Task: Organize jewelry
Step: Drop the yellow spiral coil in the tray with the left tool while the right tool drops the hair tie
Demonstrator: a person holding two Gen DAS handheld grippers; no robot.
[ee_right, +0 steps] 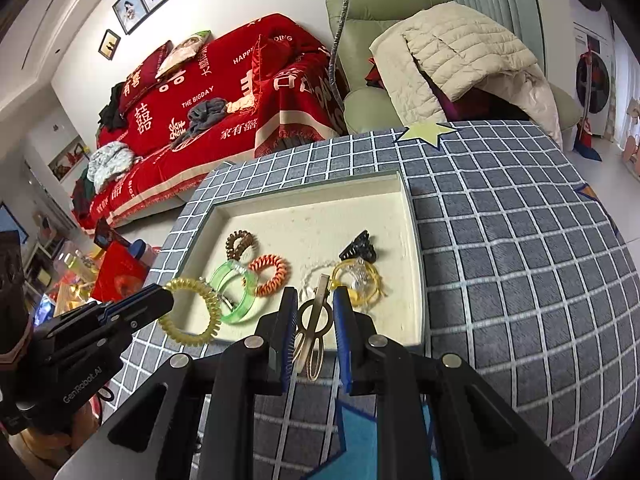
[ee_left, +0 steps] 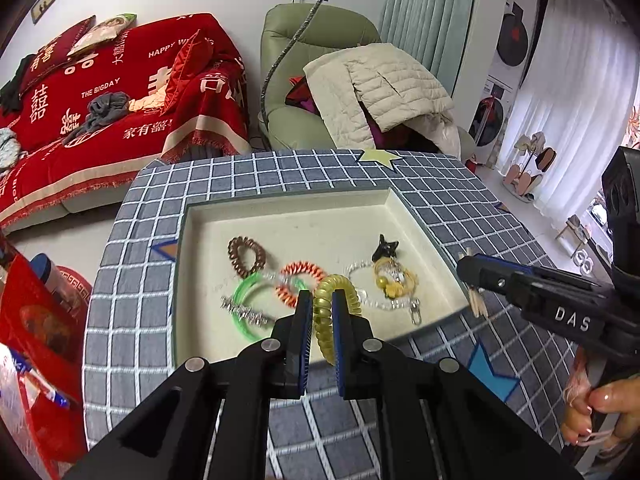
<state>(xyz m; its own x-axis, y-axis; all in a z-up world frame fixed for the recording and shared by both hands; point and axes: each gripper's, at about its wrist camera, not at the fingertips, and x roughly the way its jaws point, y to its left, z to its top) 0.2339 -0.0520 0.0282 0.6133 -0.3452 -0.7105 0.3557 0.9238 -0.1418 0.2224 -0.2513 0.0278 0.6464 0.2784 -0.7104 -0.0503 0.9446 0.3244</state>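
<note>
The left gripper [ee_left: 321, 312] has its jaws pinching a yellow coil hair tie [ee_left: 329, 312], which stands on edge between the blue pads, above the near rim of the cream tray [ee_left: 280, 216]. From the right wrist view the same tie [ee_right: 191, 310] hangs off the gripper tip over the tray's near left corner, clear of the tray floor as far as can be told.

The right gripper [ee_right: 314, 312] pinches a bronze metal hair clip [ee_right: 314, 322]; its looped end points back toward the camera and its flat tip points out over the tray's near rim. In the left wrist view the clip [ee_left: 476, 300] shows only as a pale sliver at that gripper's tip, at the tray's right wall. A hand [ee_left: 600, 412] grips the handle at the near right.

The desk [ee_right: 520, 240], under a grey checked cloth, has open room to the right of the tray and a narrower strip on the left, where its edge drops away near red bags [ee_left: 36, 320].

Inside the tray, near to far: a green bangle [ee_right: 236, 292] beside an orange coil tie [ee_right: 269, 274], a clear bead bracelet [ee_left: 362, 280], a yellow ornament [ee_left: 394, 278], then a brown coil tie [ee_right: 240, 244] and a black claw clip [ee_right: 359, 251]. The tray's far half is bare.

Beyond the desk's far edge stand a red-covered sofa [ee_left: 120, 92] and a green armchair [ee_left: 316, 40].
</note>
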